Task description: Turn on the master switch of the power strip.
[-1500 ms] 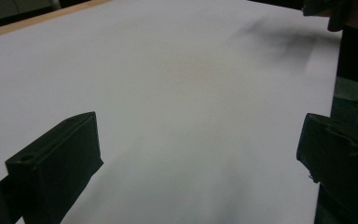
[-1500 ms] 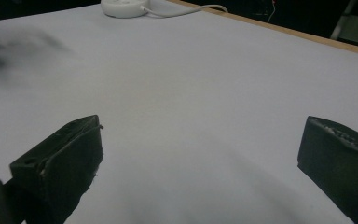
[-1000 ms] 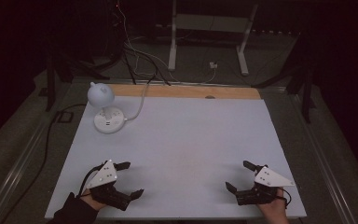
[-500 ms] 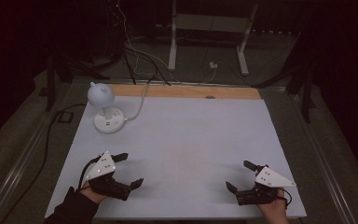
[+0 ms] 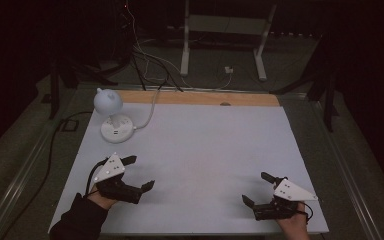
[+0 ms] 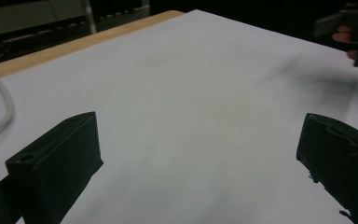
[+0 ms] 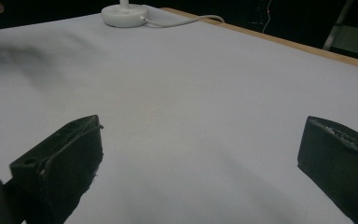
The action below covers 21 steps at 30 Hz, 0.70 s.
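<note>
My left gripper (image 5: pixel 139 173) hovers over the white table (image 5: pixel 195 150) near its front left, jaws spread wide and open with nothing between them. In the left gripper view its two black fingers (image 6: pixel 56 163) frame bare white surface. My right gripper (image 5: pixel 258 188) sits near the front right corner, also open and empty. Its own view shows the fingers (image 7: pixel 60 158) wide apart over the bare table. A small white desk lamp (image 5: pixel 111 112) stands at the back left, its round base (image 7: pixel 125 15) visible in the right gripper view.
The lamp's white cable (image 5: pixel 147 112) runs off the back over a wooden strip (image 5: pixel 195 98) along the far edge. Beyond the table, cables and a metal stand (image 5: pixel 220 35) lie on the dark floor. The other hand (image 6: pixel 354 42) shows far right in the left gripper view.
My left gripper has moved forward and slightly up, away from the front edge toward the lamp side. The right gripper has stayed in place.
</note>
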Each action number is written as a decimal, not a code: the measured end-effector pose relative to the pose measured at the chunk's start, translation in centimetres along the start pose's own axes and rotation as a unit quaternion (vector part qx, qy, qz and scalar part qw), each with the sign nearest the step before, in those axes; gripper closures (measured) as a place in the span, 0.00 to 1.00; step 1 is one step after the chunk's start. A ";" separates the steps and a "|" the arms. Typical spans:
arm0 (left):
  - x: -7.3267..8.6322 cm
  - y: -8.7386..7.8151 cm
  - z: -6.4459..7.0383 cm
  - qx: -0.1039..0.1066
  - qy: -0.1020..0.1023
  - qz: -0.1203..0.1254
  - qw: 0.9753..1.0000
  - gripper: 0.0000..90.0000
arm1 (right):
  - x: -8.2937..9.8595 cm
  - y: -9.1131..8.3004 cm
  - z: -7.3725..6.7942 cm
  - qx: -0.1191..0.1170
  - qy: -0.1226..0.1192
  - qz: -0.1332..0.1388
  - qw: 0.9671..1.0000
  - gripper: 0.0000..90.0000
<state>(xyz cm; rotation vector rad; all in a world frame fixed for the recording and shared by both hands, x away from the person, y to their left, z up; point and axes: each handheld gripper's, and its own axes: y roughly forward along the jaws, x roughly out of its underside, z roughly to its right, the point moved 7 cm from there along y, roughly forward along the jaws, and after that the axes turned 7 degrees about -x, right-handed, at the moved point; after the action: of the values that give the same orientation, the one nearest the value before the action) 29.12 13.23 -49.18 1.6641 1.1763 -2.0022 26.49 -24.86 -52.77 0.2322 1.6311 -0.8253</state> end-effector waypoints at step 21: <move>-1.8 0.3 -5.4 -0.102 -0.037 0.014 0.994 0.00 | -0.2 -0.1 -0.2 -0.005 0.001 0.006 1.000 0.00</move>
<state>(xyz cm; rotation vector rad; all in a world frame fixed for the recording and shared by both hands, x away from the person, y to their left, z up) 33.52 16.48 -47.71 1.4875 1.2755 -1.8408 26.36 -24.78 -52.52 0.2354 1.6347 -0.8083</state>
